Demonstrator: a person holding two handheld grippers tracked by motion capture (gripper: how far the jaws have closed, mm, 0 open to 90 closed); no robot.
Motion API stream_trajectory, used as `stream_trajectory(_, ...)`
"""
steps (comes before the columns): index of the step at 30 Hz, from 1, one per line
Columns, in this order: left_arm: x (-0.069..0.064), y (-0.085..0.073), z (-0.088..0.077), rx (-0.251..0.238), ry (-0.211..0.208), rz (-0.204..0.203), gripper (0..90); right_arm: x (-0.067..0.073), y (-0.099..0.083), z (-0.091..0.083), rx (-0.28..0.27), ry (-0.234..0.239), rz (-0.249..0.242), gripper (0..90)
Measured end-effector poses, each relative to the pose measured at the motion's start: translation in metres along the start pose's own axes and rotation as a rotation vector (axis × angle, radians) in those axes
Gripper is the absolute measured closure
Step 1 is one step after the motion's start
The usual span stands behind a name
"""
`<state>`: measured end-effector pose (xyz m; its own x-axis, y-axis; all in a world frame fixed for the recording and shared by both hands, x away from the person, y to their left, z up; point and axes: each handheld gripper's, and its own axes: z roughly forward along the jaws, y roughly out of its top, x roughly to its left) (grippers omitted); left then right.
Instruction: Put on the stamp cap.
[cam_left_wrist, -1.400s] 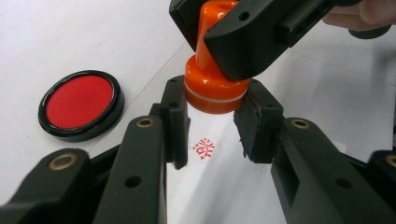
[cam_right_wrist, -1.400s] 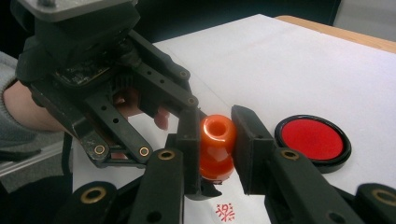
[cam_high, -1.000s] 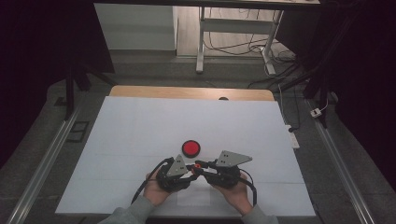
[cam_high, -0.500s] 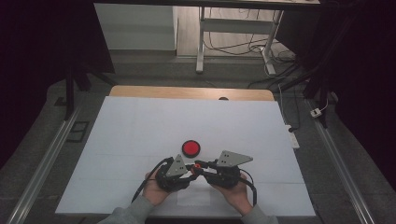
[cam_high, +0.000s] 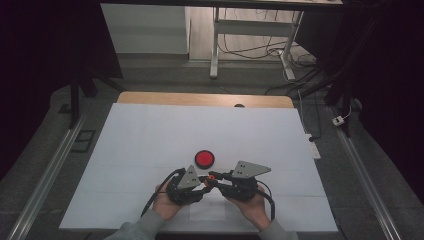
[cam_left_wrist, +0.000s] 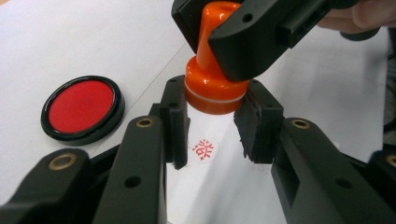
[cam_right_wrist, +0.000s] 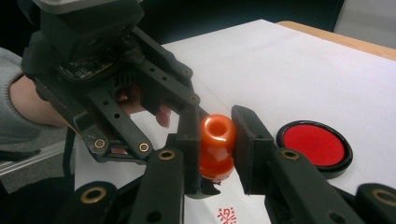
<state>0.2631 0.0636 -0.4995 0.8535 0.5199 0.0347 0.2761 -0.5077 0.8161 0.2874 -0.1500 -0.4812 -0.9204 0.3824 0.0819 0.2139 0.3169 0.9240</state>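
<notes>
An orange stamp (cam_left_wrist: 212, 88) with a knob handle (cam_right_wrist: 217, 133) stands upright just above the white paper (cam_high: 150, 145), held by both grippers near the front edge. My left gripper (cam_left_wrist: 214, 119) is shut on the stamp's round base. Coming from the opposite side, my right gripper (cam_right_wrist: 216, 140) is shut on the knob handle. In the high view the two grippers meet at the stamp (cam_high: 211, 177), left gripper (cam_high: 202, 182) and right gripper (cam_high: 218, 180) facing each other. A red printed mark (cam_left_wrist: 204, 149) lies on the paper right under the stamp.
A round black ink pad with a red face (cam_high: 204, 158) lies on the paper just beyond the grippers. The white paper covers most of the wooden table (cam_high: 200, 99). Metal rails (cam_high: 45, 175) run along both sides.
</notes>
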Motion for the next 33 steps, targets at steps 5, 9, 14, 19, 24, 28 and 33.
stream_trajectory(5, 0.0003, -0.0029, 0.0025, -0.012, 0.002, 0.0, 65.3, 0.0007, -0.0007, 0.0009, 0.01, -0.013, -0.005, 72.6)
stream_trajectory(9, 0.0007, -0.0027, 0.0016, -0.025, 0.002, 0.003, 65.2, -0.0015, -0.0009, -0.0003, -0.01, 0.001, 0.013, 72.5)
stream_trajectory(14, 0.0005, -0.0027, 0.0017, -0.026, 0.002, 0.003, 64.9, -0.0007, -0.0007, -0.0009, -0.014, -0.004, 0.002, 72.5)
stream_trajectory(19, 0.0008, -0.0027, 0.0018, -0.03, 0.001, 0.001, 64.3, -0.0005, -0.0003, -0.0014, -0.018, -0.004, 0.001, 72.5)
stream_trajectory(24, 0.0019, -0.0033, 0.0026, -0.029, -0.001, -0.011, 62.0, -0.0008, -0.0002, -0.0023, -0.022, -0.004, 0.002, 72.5)
stream_trajectory(28, 0.0027, -0.0041, 0.0038, -0.017, -0.001, -0.014, 57.3, -0.0008, 0.0001, -0.0025, -0.027, 0.001, 0.003, 72.5)
stream_trajectory(33, 0.0043, -0.0053, 0.0048, -0.014, -0.008, -0.026, 52.3, -0.0004, 0.0005, -0.0026, -0.026, 0.001, 0.0, 72.5)
